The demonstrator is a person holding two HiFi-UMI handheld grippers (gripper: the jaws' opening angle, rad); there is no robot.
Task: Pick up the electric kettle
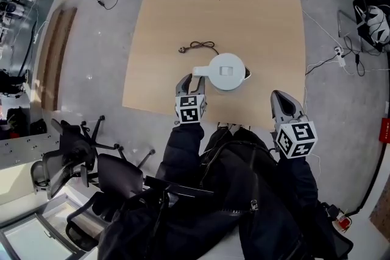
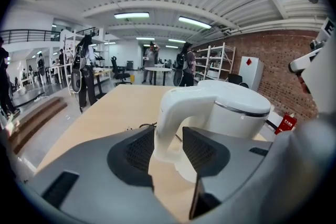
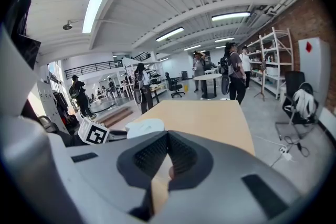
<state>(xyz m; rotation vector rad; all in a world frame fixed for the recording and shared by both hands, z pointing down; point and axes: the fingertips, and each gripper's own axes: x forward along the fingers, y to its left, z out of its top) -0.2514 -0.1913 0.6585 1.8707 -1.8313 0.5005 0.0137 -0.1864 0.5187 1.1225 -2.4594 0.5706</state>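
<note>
A white electric kettle (image 1: 227, 72) stands on the light wooden table (image 1: 244, 3) near its front edge, handle (image 1: 200, 71) pointing left. My left gripper (image 1: 191, 80) reaches in at the handle. In the left gripper view the jaws stand open on either side of the handle (image 2: 173, 107), with the kettle body (image 2: 239, 113) behind; a narrow gap shows beside the right pad (image 2: 202, 150). My right gripper (image 1: 281, 98) hovers at the table's front right edge, away from the kettle. Its pads meet at the tips (image 3: 168, 136), with nothing between them.
The kettle's black cord (image 1: 198, 45) lies coiled on the table behind it. Dark office chairs (image 1: 79, 155) crowd the floor at the lower left. Cables and a power strip (image 1: 340, 56) lie on the floor to the right. People stand far off.
</note>
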